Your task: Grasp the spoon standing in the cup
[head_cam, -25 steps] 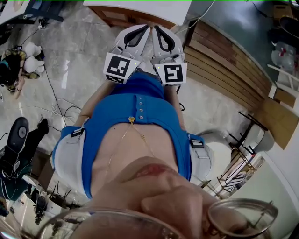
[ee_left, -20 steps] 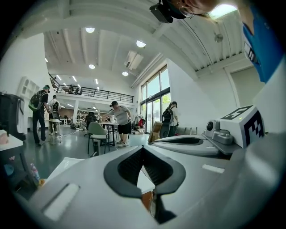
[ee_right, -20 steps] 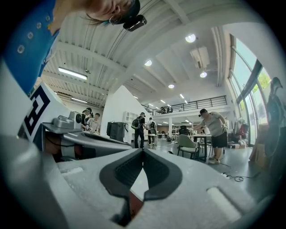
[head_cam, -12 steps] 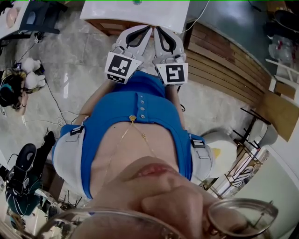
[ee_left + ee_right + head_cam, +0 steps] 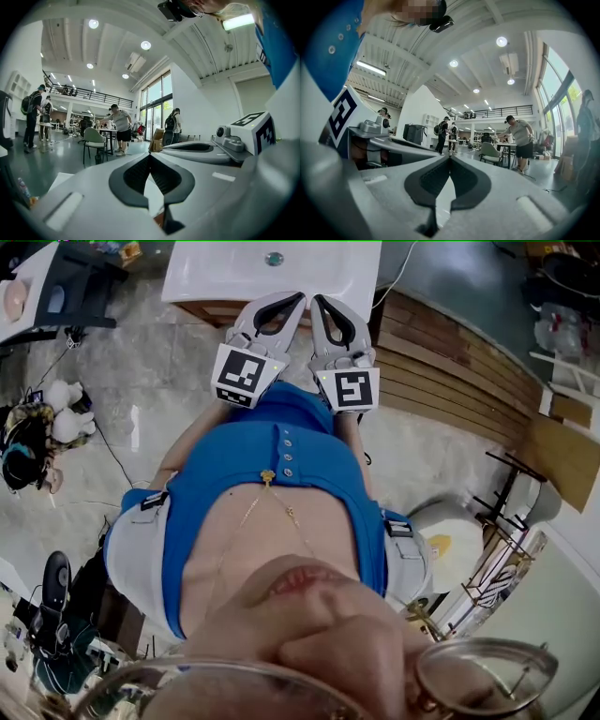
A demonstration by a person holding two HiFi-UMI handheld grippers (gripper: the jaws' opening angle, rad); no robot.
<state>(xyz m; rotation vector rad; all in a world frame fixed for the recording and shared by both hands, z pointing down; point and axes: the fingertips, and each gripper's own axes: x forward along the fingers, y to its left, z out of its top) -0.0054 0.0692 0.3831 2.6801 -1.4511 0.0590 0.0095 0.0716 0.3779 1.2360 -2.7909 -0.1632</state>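
Shiny grey floor (image 5: 159,381) fills this big bright room, and round lights (image 5: 146,45) glow on the high white roof. Right up close, the head view looks down a person's blue shirt (image 5: 272,465). Just past the shirt, the person holds both tools side by side, very near each other. The left gripper (image 5: 294,301) has its jaws squeezed together at the tips, with nothing between them. The left gripper view shows this too, at the spot where the tips meet (image 5: 150,155). The right gripper (image 5: 322,303) is the same, jaws pressed tight at the tips (image 5: 450,157) and holding nothing. Each one has a cube with black and white squares, the left cube (image 5: 246,374) and the right cube (image 5: 349,388). Just beyond the tips stands a white table (image 5: 216,268). A small round thing (image 5: 274,258) sits on it, too small to tell if it is the cup, and I cannot make out a spoon. Brown wooden boards (image 5: 450,362) lie off to the right. Far away, a person (image 5: 121,126) bends over a table near a pale chair (image 5: 95,139).
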